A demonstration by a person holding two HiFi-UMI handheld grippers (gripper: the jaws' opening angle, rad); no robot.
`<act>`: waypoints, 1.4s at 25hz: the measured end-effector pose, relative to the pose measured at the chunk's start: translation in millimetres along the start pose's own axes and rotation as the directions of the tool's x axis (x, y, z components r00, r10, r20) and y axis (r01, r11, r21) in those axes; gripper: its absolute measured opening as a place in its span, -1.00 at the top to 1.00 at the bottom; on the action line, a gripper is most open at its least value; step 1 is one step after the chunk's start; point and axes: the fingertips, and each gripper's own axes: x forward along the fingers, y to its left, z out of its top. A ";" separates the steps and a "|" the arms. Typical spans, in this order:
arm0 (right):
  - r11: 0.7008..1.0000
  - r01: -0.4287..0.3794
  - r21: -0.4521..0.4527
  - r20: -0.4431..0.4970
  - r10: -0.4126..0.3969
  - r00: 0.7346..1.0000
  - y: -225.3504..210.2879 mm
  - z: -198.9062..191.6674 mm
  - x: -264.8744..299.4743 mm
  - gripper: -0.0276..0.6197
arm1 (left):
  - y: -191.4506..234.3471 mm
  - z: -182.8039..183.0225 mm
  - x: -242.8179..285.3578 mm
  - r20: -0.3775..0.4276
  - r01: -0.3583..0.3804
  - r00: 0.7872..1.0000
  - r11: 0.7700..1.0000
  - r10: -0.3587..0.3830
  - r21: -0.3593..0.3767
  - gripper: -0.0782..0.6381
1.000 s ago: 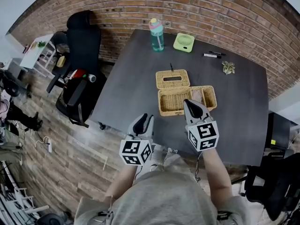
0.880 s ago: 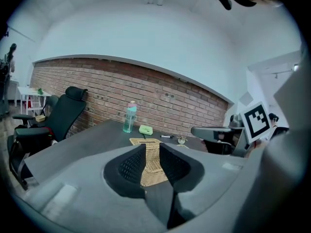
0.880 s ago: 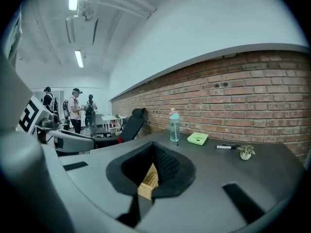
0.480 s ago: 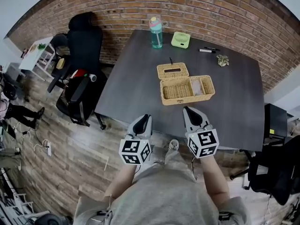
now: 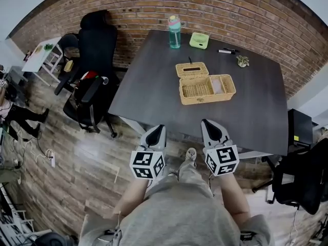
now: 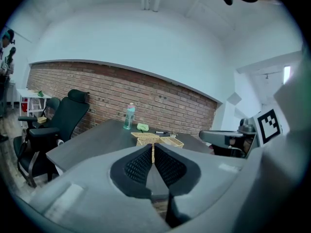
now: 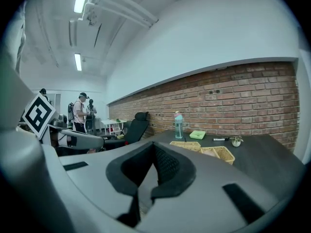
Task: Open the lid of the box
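left gripper (image 5: 157,130): jaws just been closing, nothing between
right gripper (image 5: 210,124): jaws together, empty
lid (image 5: 192,69): lying open at 12 o'clock; I'm avoiding bumping box (image 5: 207,89)

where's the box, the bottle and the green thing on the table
box (image 5: 205,99), head view, front wall
bottle (image 5: 175,36), head view, middle of body
green thing (image 5: 199,40), head view, top face

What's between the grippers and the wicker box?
Nothing visible. Only bare table lies between the left gripper, the right gripper and the wicker box. Both are off the near edge, shut and empty; the left's jaws have just closed. The bottle stands beyond the box, whose lid is open.
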 end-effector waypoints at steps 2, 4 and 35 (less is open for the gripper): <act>1.000 0.001 0.000 0.001 -0.001 1.000 9.2 -2.6 -6.8 0.91 | 0.3 -4.6 -11.9 -0.003 0.004 1.000 1.000 -0.004 -0.003 0.71; 1.000 0.002 0.001 0.001 -0.002 1.000 16.7 -5.7 -13.9 0.91 | -0.2 -9.7 -22.3 -0.004 0.004 1.000 1.000 -0.005 -0.006 0.71; 0.999 0.037 0.011 0.017 -0.038 0.999 42.3 -18.1 -53.9 0.91 | -15.0 -24.2 -54.4 -0.011 0.058 0.998 0.998 -0.058 0.000 0.70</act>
